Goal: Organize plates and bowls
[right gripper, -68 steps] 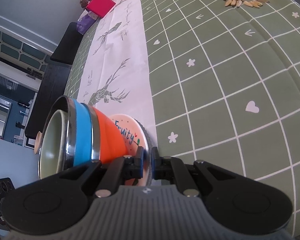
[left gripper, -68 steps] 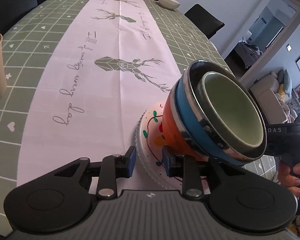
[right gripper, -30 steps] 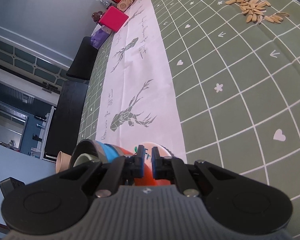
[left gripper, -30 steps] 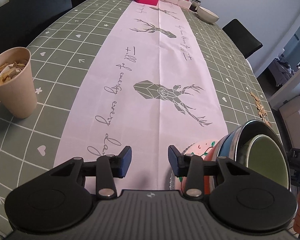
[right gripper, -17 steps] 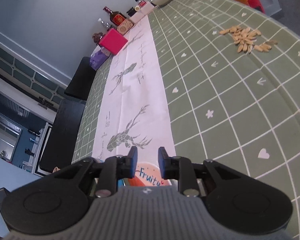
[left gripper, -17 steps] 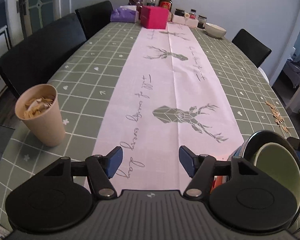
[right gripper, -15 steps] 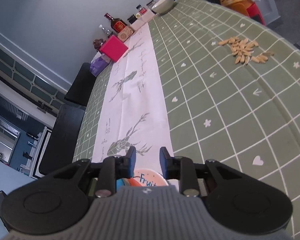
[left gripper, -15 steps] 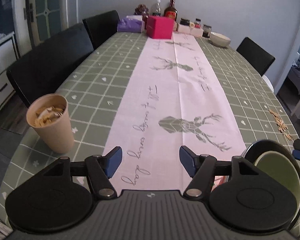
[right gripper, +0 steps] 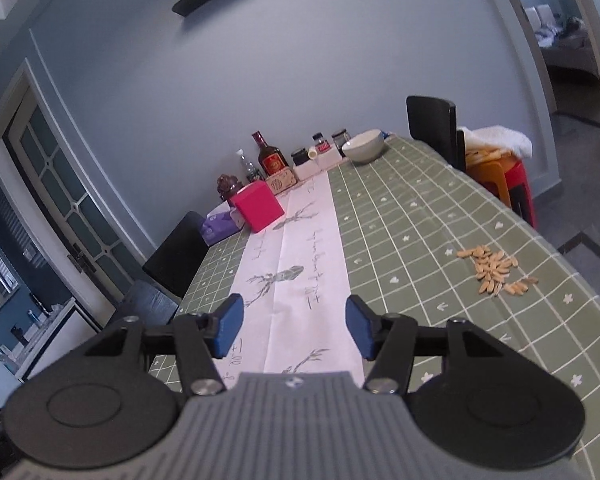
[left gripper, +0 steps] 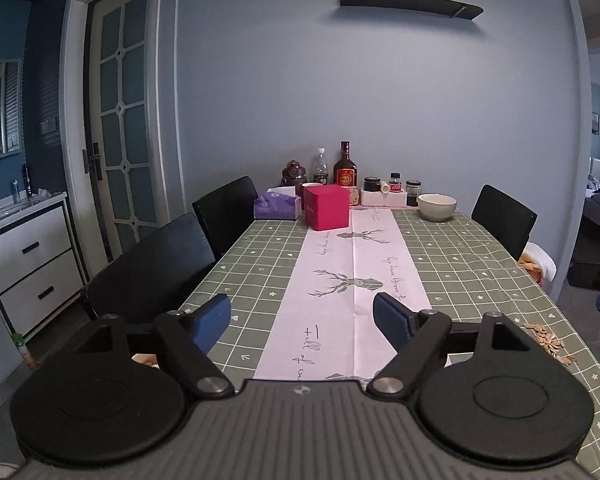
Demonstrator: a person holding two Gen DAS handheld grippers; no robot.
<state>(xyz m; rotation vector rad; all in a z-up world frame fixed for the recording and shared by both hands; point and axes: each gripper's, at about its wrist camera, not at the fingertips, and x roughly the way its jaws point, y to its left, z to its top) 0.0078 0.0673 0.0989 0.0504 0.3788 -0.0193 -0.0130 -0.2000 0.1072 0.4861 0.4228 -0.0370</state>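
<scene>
Fingers (left gripper: 216, 322) of both grippers spread, empty, just opened; seeds (right gripper: 496, 270), pink box (left gripper: 326, 212) ahead.

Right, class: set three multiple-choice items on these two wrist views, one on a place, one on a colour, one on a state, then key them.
1. Where does the pale bowl stand?
A. far end of the table, right of the runner
B. on a chair
C. between a gripper's fingers

2. What colour is the box on the runner?
A. yellow
B. pink-red
C. white

3. How is the left gripper?
A. shut on a bowl
B. open, nothing between its fingers
C. shut on a bottle

Key: 1 A, it stands near the jars; 2 B, both views show it; 3 B, only tablecloth shows in the gap.
</scene>
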